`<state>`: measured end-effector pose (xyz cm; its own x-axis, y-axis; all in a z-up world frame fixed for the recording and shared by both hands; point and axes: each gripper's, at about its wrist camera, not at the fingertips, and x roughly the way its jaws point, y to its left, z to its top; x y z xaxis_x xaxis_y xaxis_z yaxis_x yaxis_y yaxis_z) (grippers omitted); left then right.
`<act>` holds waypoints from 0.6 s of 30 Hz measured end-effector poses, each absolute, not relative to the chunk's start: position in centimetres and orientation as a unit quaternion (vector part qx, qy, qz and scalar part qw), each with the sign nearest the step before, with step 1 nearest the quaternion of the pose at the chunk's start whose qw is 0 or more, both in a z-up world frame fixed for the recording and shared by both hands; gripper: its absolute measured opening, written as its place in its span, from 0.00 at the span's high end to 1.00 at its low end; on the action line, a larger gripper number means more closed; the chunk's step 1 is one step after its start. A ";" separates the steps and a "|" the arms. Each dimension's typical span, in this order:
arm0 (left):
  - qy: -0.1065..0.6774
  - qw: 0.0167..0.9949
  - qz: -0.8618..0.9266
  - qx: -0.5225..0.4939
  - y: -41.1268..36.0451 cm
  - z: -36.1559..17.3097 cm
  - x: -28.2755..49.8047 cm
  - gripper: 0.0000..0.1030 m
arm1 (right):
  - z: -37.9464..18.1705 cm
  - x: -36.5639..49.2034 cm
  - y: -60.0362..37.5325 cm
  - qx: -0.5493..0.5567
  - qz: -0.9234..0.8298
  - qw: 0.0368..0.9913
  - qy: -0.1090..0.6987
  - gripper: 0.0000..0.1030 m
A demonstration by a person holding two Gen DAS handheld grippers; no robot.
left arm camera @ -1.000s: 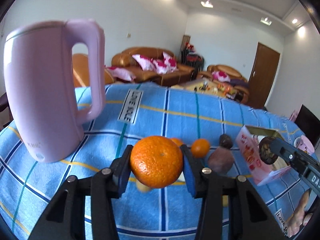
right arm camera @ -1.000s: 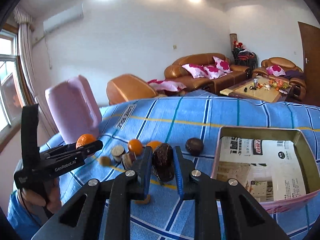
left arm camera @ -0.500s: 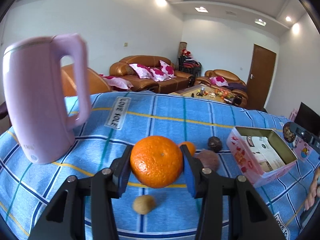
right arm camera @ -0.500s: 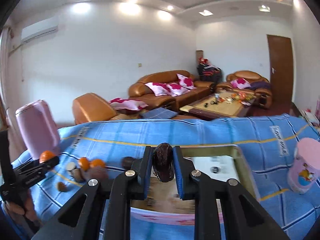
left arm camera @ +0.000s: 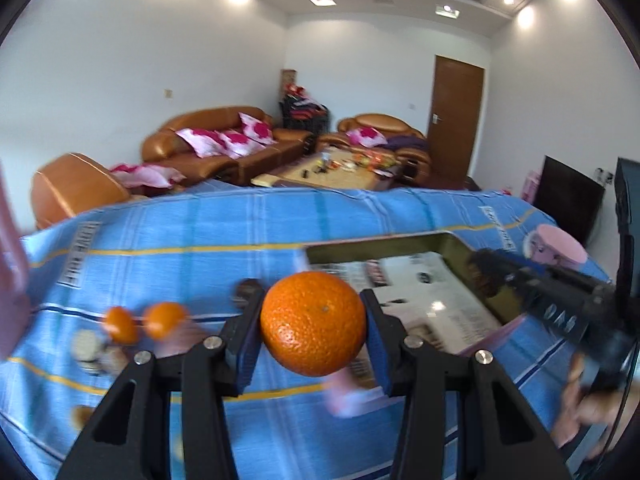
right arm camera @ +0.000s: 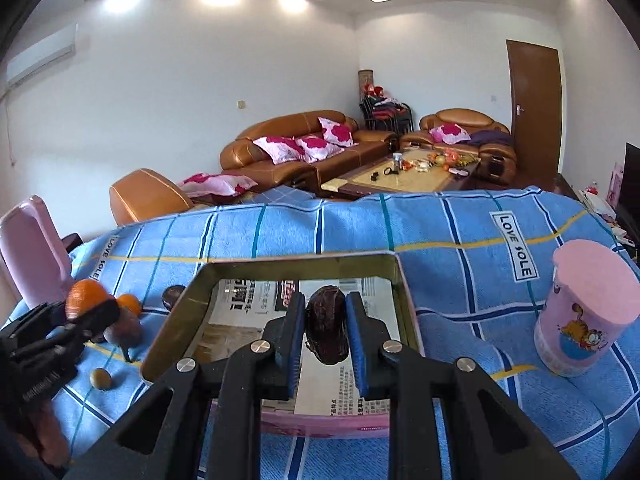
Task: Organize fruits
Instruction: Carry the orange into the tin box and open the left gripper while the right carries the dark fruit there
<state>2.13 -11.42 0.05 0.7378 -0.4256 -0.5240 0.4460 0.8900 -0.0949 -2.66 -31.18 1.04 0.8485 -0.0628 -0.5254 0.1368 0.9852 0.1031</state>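
Now the left gripper (left arm camera: 314,326) clamps a large orange (left arm camera: 313,323), while the right gripper (right arm camera: 322,330) pinches a dark wrinkled fruit (right arm camera: 325,330) (date-like) above the paper-lined box (right arm camera: 405,280).

2 wrist fisheyes, angled down, close over tin box (right arm camera: 404,280), both facing sofas (left arm camera: 224,144)
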 end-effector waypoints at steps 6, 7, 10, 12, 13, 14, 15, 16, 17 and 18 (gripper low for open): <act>0.306 0.921 -0.240 0.033 -16.0 -1.0 2.9 0.53 | -0.3 -1.8 -31.8 0.081 -0.065 0.947 0.303 0.78; 0.309 0.920 -0.238 0.033 -16.2 -1.1 3.0 0.53 | -0.5 -1.8 -31.8 0.083 -0.064 0.946 0.307 0.78; 0.316 0.918 -0.236 0.037 -16.5 -1.6 3.2 0.53 | -0.7 -1.6 -31.8 0.087 -0.062 0.943 0.315 0.78; 0.326 0.915 -0.234 0.043 -16.7 -1.9 3.4 0.53 | -0.8 -1.5 -31.5 0.085 -0.061 0.942 0.318 0.78; 0.330 0.913 -0.235 0.042 -16.7 -2.0 3.5 0.53 | -0.8 -1.6 -31.5 0.084 -0.061 0.942 0.318 0.78; 0.331 0.913 -0.236 0.041 -16.6 -2.0 3.5 0.53 | -0.9 -1.5 -31.4 0.083 -0.061 0.942 0.321 0.78; 0.332 0.912 -0.236 0.042 -16.6 -2.0 3.5 0.53 | -1.0 -1.5 -31.3 0.083 -0.060 0.941 0.323 0.78; 0.333 0.912 -0.236 0.044 -16.7 -2.1 3.5 0.53 | -1.1 -1.4 -31.3 0.083 -0.058 0.940 0.325 0.78; 0.335 0.911 -0.237 0.048 -16.8 -2.2 3.5 0.53 | -1.2 -1.3 -31.3 0.085 -0.055 0.940 0.327 0.78; 0.336 0.909 -0.239 0.053 -17.0 -2.2 3.5 0.53 | -1.3 -1.3 -31.2 0.085 -0.053 0.939 0.329 0.78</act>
<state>3.45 -17.05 -2.21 0.6596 -0.3990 -0.6369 0.4709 0.8799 -0.0635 -1.29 -31.18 -1.25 0.7785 -0.0426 -0.6263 0.1549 0.9799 0.1260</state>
